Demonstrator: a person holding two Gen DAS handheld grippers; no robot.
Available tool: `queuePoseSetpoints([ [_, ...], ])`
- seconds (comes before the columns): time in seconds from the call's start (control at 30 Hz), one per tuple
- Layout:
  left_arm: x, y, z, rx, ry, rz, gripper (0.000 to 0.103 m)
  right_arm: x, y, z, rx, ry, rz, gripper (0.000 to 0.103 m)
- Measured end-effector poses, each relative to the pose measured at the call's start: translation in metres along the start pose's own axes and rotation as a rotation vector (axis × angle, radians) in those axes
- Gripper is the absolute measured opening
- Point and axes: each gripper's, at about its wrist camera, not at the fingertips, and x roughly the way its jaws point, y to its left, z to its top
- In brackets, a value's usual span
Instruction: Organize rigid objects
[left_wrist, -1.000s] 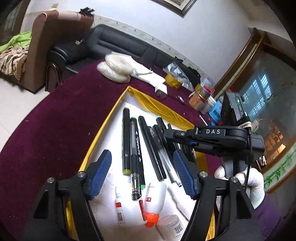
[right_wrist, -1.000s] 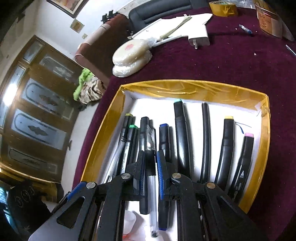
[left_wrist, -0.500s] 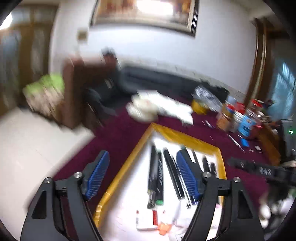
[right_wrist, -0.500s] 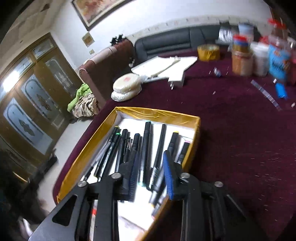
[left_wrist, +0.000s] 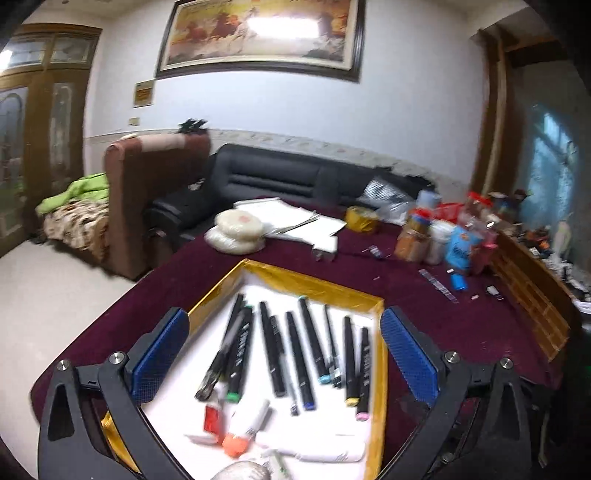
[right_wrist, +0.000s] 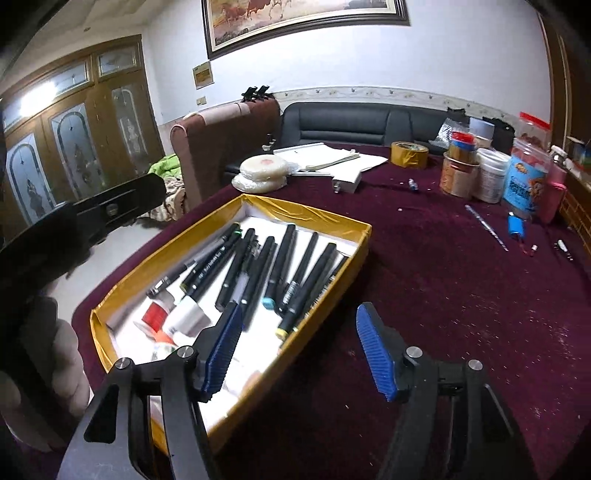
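1. While both of my grippers hang above the gold-edged box (left_wrist: 284, 275) with nothing in them, the main risk is knocking what is already sorted. My left gripper (left_wrist: 284, 354), at the bottom of the left wrist view, has just been opening and its jaws stand wide apart, empty, framing the row of markers (left_wrist: 295, 350) in the centre of the frame.
2. My right gripper (right_wrist: 299, 350), at the bottom of the right wrist view, has also just been opening; its jaws are apart with nothing between them. One blue pad sits over the box's near corner, the other over the maroon table (right_wrist: 443, 277), so a careless drop could catch the box wall (right_wrist: 325, 295) and shove the whole box.
3. The markers lie side by side, some touching, a few crossing at an angle. A sweep through them would likely roll several out of line.
4. The glue bottle with the orange cap (left_wrist: 245, 428), low in the left wrist view, lies among loose white items; I judge that it could roll if nudged.
5. My left gripper's black body fills the left edge of the right wrist view, near my right one, so the two could collide.
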Motion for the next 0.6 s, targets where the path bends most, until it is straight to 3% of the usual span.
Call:
queuePoseSetpoints([
  [0.2, -0.001, 0.0, -0.011, -0.009, 0.064, 0.128, 0.103, -0.006, 0.009, -0.014, -0.049, 0.002, -0.024, 0.059],
  [0.6, 0.005, 0.004, -0.019, 0.012, 0.103, 0.191, 0.103, -0.003, 0.034, -0.022, -0.112, 0.027, -0.032, 0.06],
])
